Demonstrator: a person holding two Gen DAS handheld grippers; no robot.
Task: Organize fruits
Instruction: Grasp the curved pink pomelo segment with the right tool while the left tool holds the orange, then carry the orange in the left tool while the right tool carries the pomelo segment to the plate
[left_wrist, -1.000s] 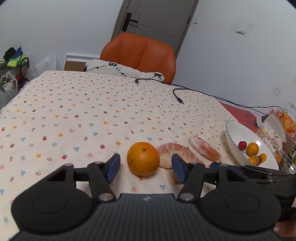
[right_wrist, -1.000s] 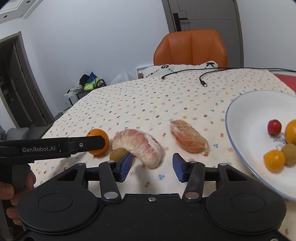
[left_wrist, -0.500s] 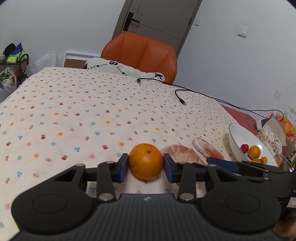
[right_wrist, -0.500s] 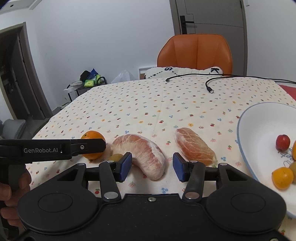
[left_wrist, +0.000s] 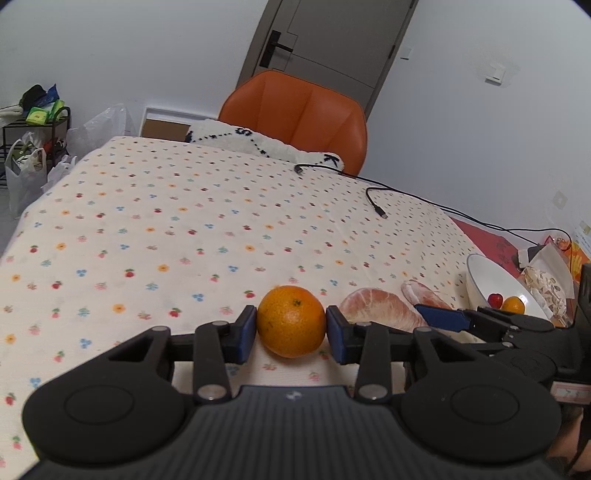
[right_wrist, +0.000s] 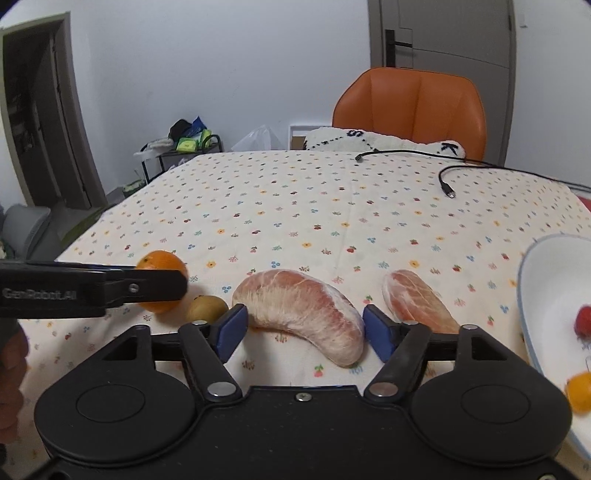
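My left gripper (left_wrist: 291, 335) is shut on an orange (left_wrist: 291, 321), its blue pads pressing both sides low over the flowered tablecloth (left_wrist: 184, 236). In the right wrist view that orange (right_wrist: 159, 263) sits behind the left gripper (right_wrist: 173, 285). A small kiwi (right_wrist: 206, 308) lies beside it. My right gripper (right_wrist: 303, 330) is open, its fingers on either side of a large peeled pomelo segment (right_wrist: 303, 314) without gripping it. A second pomelo segment (right_wrist: 417, 302) lies to its right. The white bowl (right_wrist: 543, 295) at the right holds a red fruit (right_wrist: 583, 319) and a small orange (right_wrist: 580, 397).
An orange chair (left_wrist: 295, 118) and a white cushion (left_wrist: 258, 146) stand at the table's far edge. Black cables (left_wrist: 376, 205) cross the far right of the cloth. Snack bags (left_wrist: 546, 280) sit beyond the bowl (left_wrist: 491, 280). A person's hand (right_wrist: 11, 369) holds the left gripper's handle.
My left gripper has closed from open onto the orange. My right gripper has shifted so the large pomelo segment lies between its open fingers, and the bowl has slid toward the right edge.
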